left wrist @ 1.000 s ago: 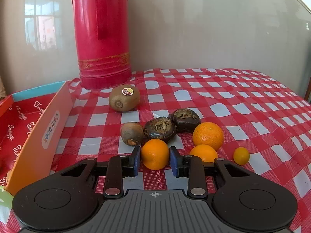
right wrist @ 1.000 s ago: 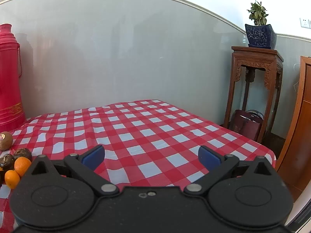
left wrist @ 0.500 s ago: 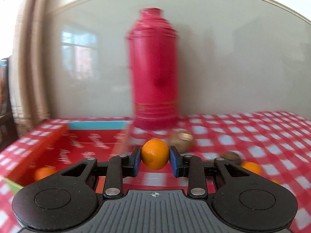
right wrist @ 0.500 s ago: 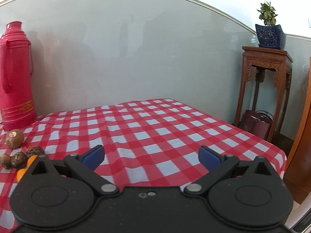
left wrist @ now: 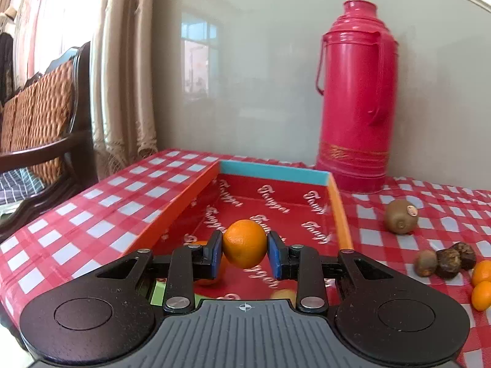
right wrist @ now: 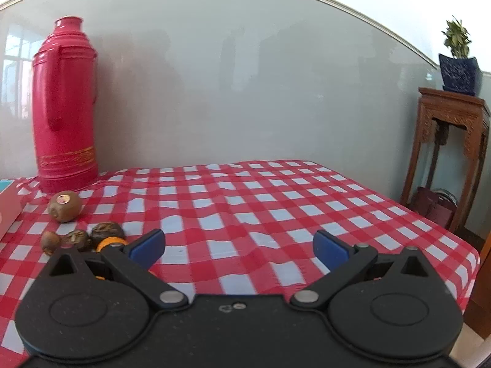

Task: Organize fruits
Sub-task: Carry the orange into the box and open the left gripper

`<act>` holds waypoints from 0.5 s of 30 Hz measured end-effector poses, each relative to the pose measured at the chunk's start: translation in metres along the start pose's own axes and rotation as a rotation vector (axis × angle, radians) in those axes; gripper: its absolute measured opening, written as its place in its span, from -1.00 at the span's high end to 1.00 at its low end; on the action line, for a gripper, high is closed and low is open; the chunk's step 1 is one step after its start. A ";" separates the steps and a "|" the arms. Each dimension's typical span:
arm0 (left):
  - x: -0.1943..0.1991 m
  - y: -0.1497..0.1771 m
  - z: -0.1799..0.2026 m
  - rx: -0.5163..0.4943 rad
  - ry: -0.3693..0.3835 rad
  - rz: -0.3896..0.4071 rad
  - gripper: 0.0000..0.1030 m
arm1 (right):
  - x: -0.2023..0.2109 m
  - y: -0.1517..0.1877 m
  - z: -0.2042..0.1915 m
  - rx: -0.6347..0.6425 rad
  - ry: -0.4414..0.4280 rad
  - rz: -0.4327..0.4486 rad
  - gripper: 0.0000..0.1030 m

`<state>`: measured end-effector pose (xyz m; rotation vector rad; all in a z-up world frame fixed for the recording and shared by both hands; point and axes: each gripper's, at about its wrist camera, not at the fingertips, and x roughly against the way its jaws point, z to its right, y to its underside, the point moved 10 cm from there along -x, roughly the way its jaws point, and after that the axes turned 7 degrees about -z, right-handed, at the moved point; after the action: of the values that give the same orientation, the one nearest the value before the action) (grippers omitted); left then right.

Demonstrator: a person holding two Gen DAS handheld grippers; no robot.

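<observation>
My left gripper (left wrist: 244,254) is shut on an orange (left wrist: 244,243) and holds it above the inside of a shallow red box (left wrist: 276,211) with orange walls and a blue far wall. Another orange (left wrist: 204,276) lies in the box, partly hidden behind the left finger. On the checked cloth to the right lie a kiwi (left wrist: 401,216), dark wrinkled fruits (left wrist: 448,259) and two oranges (left wrist: 481,288). My right gripper (right wrist: 239,250) stands open over bare cloth, with the kiwi (right wrist: 65,206), dark fruits (right wrist: 92,236) and a partly hidden orange (right wrist: 107,242) at its left.
A tall red thermos (left wrist: 356,98) stands at the wall behind the box. A wooden chair (left wrist: 43,128) and curtain are off the table's left edge. At the right, beyond the table edge, a carved wooden stand (right wrist: 451,153) carries a potted plant (right wrist: 458,61).
My left gripper carried the orange up from the fruit pile and leftward to over the box. The right gripper's view swung left, bringing the thermos and fruit pile more into sight.
</observation>
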<state>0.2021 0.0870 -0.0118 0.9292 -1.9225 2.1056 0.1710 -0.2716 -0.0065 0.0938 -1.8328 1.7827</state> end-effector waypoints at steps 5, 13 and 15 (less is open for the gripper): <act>-0.006 0.008 -0.011 0.023 0.016 -0.058 0.39 | 0.002 0.000 -0.020 0.036 -0.026 0.006 -0.89; -0.006 0.009 -0.014 0.022 0.025 -0.066 0.38 | 0.002 0.002 -0.037 0.072 -0.060 0.005 -0.89; -0.005 0.009 -0.015 0.030 0.022 -0.065 0.32 | 0.001 0.003 -0.040 0.074 -0.077 -0.002 -0.89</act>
<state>0.1967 0.1013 -0.0217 0.9559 -1.8299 2.1048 0.1823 -0.2336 -0.0107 0.1949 -1.8191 1.8693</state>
